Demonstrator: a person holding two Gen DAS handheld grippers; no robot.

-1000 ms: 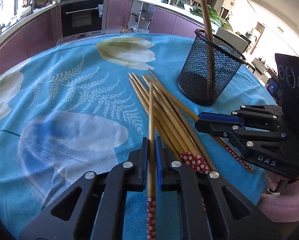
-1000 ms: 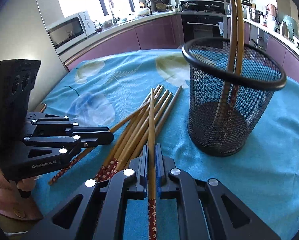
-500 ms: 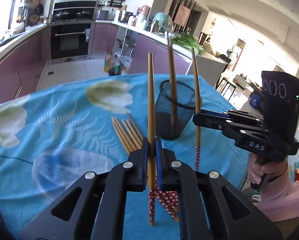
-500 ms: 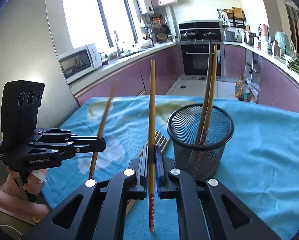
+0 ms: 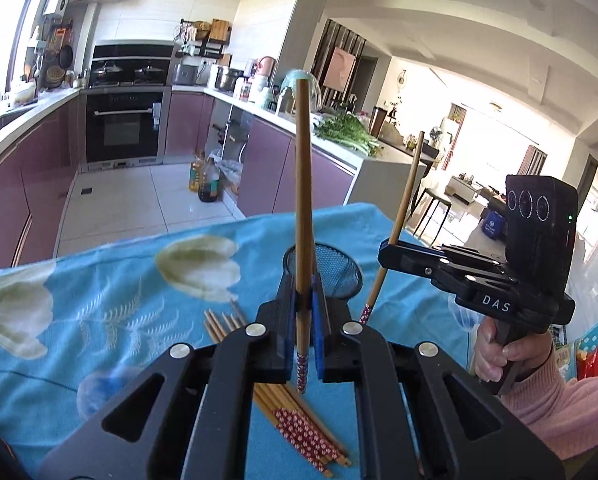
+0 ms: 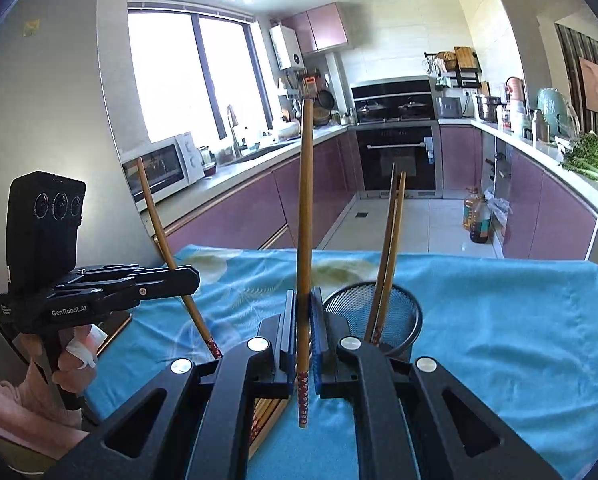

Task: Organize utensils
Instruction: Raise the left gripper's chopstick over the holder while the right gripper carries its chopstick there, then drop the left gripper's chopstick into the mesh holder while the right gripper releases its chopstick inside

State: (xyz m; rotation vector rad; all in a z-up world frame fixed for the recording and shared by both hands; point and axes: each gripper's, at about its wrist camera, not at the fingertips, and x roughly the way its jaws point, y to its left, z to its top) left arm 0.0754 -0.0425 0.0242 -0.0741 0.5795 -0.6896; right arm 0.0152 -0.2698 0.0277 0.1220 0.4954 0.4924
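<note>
Hiding most of the mesh holder [image 5: 341,276], the left hand-held gripper [image 5: 306,336] clamps a chopstick [image 5: 302,200], as does the right hand-held gripper [image 6: 304,340]

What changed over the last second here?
Both grippers, left and right, each lifted one bamboo chopstick off the blue floral tablecloth and tipped it upright. Unchanged: grips shut, black mesh cup holding two chopsticks, remaining pile lying flat.
</note>
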